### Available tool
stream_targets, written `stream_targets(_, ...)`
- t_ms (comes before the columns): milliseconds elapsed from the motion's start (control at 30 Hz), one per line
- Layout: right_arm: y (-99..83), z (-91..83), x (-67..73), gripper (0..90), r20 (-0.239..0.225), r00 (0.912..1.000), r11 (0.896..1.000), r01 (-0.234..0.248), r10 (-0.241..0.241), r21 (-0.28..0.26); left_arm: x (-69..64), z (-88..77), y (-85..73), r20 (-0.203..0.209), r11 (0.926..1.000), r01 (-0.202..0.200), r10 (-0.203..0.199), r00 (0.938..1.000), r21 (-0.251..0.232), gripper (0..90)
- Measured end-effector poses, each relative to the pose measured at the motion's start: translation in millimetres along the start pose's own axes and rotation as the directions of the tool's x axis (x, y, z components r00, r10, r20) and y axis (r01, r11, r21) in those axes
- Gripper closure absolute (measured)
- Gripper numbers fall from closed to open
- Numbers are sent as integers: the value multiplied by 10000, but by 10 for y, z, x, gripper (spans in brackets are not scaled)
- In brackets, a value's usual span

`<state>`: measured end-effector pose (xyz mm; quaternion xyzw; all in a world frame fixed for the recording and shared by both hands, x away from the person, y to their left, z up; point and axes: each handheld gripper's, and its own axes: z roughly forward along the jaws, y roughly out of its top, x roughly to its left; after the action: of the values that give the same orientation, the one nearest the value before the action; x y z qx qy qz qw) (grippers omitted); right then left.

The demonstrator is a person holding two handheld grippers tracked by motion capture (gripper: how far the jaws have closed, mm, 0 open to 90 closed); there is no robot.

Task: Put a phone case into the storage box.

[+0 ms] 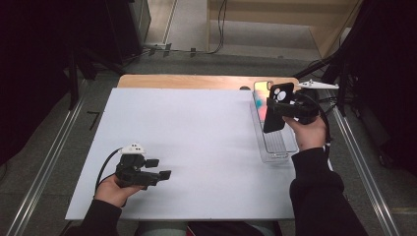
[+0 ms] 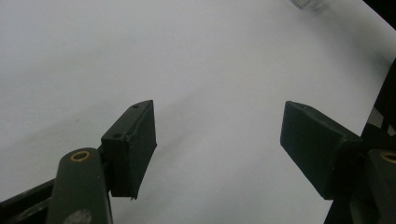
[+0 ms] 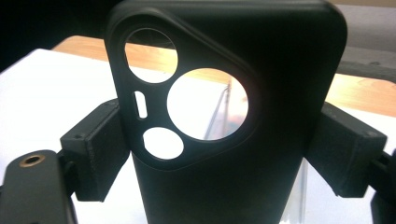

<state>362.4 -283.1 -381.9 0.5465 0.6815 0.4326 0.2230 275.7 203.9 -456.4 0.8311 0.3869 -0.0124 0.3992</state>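
White sheeting covers most of the surface (image 1: 196, 147), with a strip of bare wood showing along its far edge and dark floor and rails on either side. At the right of the high view stands a long clear plastic bin (image 1: 275, 142), with what looks like a phone with a bright screen lying in its far end.

My right tongs (image 1: 269, 105) pinch a black phone case (image 1: 275, 110) by its two long edges; in the right gripper view the case (image 3: 224, 140) stands upright between the pads, its camera cutouts open so that the white sheet and the bin show through them. The case hangs above the bin, clear of it, and seems empty.

As I judge it, the pick-up is done: the case is lifted and firmly held. What is left is to carry it somewhere and set it down, whether on the sheet or back in the bin I cannot tell.

My right hand (image 1: 310, 132) reaches in from the lower right, forearm angled up the frame, the tongs pointing left across the bin. My left hand (image 1: 115, 189) sits low at the lower left of the high view, its left tongs (image 1: 162, 169) spread wide over bare sheet, pointing right and holding nothing.
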Motion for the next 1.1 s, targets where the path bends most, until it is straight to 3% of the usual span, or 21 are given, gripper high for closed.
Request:
stream_targets(233, 25, 375, -114, 123, 692, 9976, 9997, -69, 53, 230, 12, 8, -8, -18, 10000, 6, -6, 10000, 27, 268)
stream_targets(467, -10, 768, -214, 123, 1091, 9924, 9973, -611, 563, 414, 8, 16, -6, 23, 10000, -15, 15, 10000, 49, 268)
stream_targets(600, 6, 944, -252, 123, 1419, 9886, 9963, -589, 496, 618, 1, 32, -7, 57, 10000, -8, 7, 10000, 73, 268)
stream_targets(933, 82, 1235, -342, 123, 1639, 9820, 9905, -1087, 939, 838, 18, 37, 0, 5, 10000, 5, -5, 10000, 62, 271)
stream_targets(1100, 90, 1350, -329, 115, 1579, 9859, 9889, -765, 559, 1273, 28, 46, -2, 26, 10000, 36, -36, 10000, 79, 271)
